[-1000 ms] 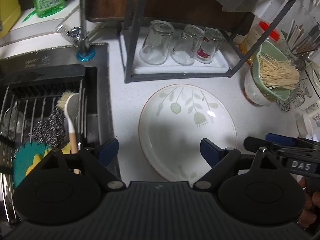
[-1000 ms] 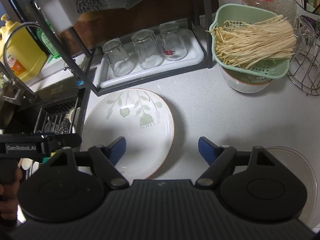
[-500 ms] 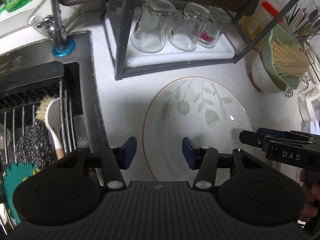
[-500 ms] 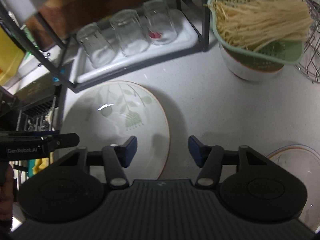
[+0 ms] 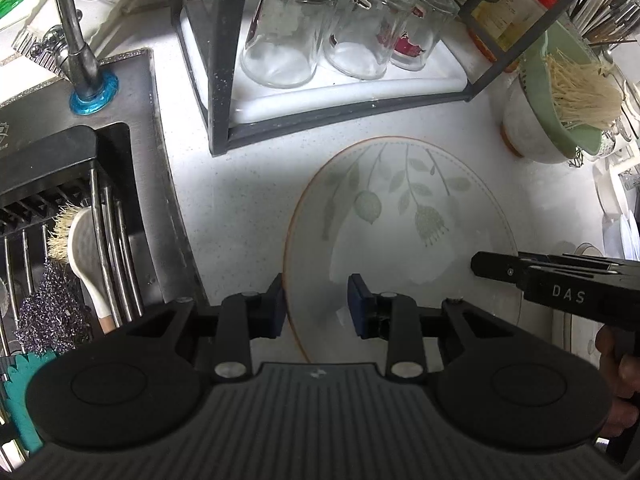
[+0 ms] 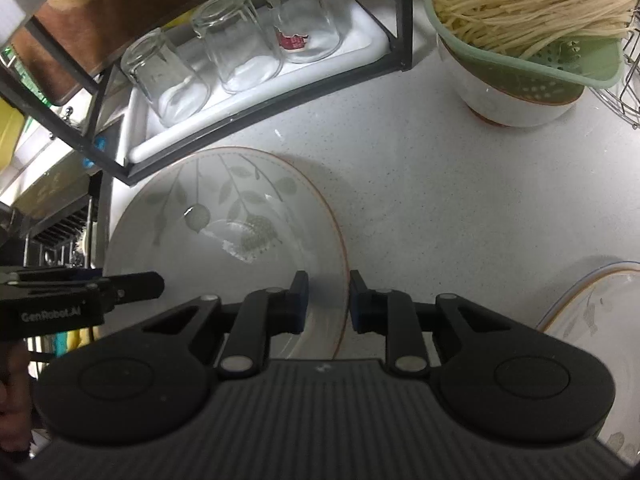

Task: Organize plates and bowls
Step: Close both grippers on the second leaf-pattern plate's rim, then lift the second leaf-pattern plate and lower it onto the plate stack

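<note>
Straddling opposite rims of the plate (image 5: 400, 232) flat on the counter (image 6: 440, 184): left claw (image 5: 316, 304) narrowed, not pinching; right claw (image 6: 325, 306) closing, almost pinching.

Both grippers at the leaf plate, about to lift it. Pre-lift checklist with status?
1. Left gripper astride the plate at its left rim; jaws have just been closing: ok.
2. Right gripper astride the plate's right rim; jaws have just been closing: ok.
3. Pads pressing the rim on both sides: cannot tell.
4. Plate bare, nothing on it: ok.
5. Rack with glasses close behind the plate, lift path tight: not ok.
6. Second plate apart from the right gripper: ok.
</note>
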The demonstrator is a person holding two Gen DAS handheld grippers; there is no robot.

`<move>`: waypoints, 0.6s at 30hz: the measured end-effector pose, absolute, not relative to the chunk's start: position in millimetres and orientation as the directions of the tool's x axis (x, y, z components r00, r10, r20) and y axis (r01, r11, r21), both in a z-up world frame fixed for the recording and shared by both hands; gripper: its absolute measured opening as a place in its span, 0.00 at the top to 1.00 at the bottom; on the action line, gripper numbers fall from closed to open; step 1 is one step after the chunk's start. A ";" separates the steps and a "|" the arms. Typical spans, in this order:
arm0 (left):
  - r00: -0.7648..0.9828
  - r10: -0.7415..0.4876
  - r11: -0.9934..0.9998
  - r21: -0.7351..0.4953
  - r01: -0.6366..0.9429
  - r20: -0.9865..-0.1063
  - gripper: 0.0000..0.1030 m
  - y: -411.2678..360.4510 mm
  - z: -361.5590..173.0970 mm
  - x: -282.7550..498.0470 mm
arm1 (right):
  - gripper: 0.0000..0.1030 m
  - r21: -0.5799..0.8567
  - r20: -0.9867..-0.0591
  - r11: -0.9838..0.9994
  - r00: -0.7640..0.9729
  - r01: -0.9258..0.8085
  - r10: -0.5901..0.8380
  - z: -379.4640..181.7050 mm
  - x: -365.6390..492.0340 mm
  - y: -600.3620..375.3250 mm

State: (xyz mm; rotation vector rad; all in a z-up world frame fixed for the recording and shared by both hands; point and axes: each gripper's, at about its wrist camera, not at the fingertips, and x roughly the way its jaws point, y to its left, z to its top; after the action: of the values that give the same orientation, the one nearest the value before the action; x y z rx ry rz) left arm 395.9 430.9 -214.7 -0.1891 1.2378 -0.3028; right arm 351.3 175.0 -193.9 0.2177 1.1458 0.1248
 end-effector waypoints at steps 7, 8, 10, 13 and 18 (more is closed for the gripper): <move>0.279 -0.366 0.930 -0.356 0.086 -0.888 0.65 435.6 -206.4 395.1 | 0.77 0.294 -0.887 0.955 0.387 0.050 0.253 -190.3 344.8 165.1; 0.275 -0.380 0.924 -0.374 0.077 -0.883 0.65 437.2 -204.2 394.1 | 0.77 0.307 -0.883 0.950 0.389 0.053 0.263 -188.0 343.0 162.1; 0.269 -0.401 0.914 -0.401 0.059 -0.875 0.65 437.7 -199.4 391.8 | 0.77 0.325 -0.875 0.944 0.395 0.054 0.279 -183.7 339.4 156.1; 0.272 -0.397 0.916 -0.395 0.065 -0.876 0.65 428.7 -188.5 387.6 | 0.77 0.358 -0.862 0.932 0.404 0.062 0.305 -176.2 330.7 145.2; 0.286 -0.403 0.914 -0.397 0.081 -0.869 0.65 406.1 -170.6 381.2 | 0.77 0.372 -0.839 0.926 0.446 0.055 0.311 -160.8 314.2 123.5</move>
State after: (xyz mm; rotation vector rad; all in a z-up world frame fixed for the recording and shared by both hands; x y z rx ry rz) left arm 381.2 406.1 -170.6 -0.3002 1.2433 -0.3294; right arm 314.2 123.5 -160.8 0.3723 1.1043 0.1633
